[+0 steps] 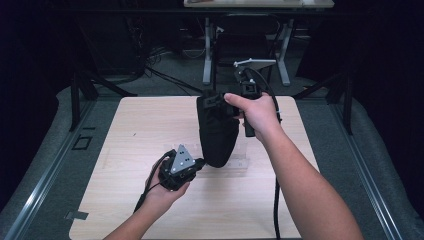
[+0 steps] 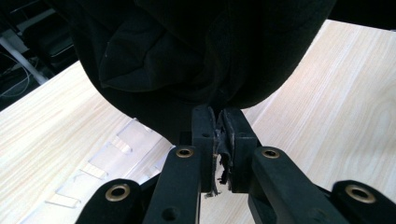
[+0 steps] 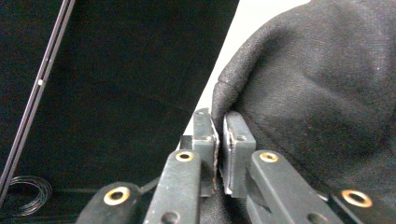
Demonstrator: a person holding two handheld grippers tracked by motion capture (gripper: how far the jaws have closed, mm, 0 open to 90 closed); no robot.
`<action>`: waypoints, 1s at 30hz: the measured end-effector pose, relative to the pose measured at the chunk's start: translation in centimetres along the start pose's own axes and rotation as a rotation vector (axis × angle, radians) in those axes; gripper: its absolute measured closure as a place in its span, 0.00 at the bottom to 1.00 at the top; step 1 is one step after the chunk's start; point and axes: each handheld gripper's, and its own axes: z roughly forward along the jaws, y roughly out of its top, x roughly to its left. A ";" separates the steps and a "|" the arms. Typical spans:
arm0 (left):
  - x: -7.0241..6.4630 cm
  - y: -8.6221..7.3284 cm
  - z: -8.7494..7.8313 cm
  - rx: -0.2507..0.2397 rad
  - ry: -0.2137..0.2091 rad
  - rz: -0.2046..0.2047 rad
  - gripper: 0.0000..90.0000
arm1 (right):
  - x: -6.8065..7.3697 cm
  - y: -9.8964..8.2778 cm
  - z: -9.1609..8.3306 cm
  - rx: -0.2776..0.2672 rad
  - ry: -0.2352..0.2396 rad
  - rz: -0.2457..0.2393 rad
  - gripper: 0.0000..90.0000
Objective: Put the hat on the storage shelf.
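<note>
**Black cloth bag held up between two grippers**

We see a black fabric bag (image 1: pixel 217 131) hanging over the middle of the wooden table (image 1: pixel 125 150), soft, matte and rounded at its lower end. Our right gripper (image 1: pixel 231 102), raised with the forearm reaching forward, pinches the bag's top edge, jaws nearly together on the cloth. Our left gripper (image 1: pixel 202 162), held low near the table, is clamped tight on a fold at the bag's bottom.

no readable text, label or number on anything here
</note>
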 end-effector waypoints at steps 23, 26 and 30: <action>1.9 -5.1 -0.7 0.071 0.085 -0.034 0.95 | -1.2 -0.8 -4.1 -0.068 -0.036 -0.001 0.92; 1.6 -5.2 -0.7 0.062 0.088 -0.038 0.95 | -1.4 -1.1 -4.3 -0.071 -0.053 -0.006 0.92; 1.7 -5.5 -0.9 0.052 0.095 -0.066 0.92 | -1.5 -1.7 -4.8 -0.075 -0.090 -0.030 0.92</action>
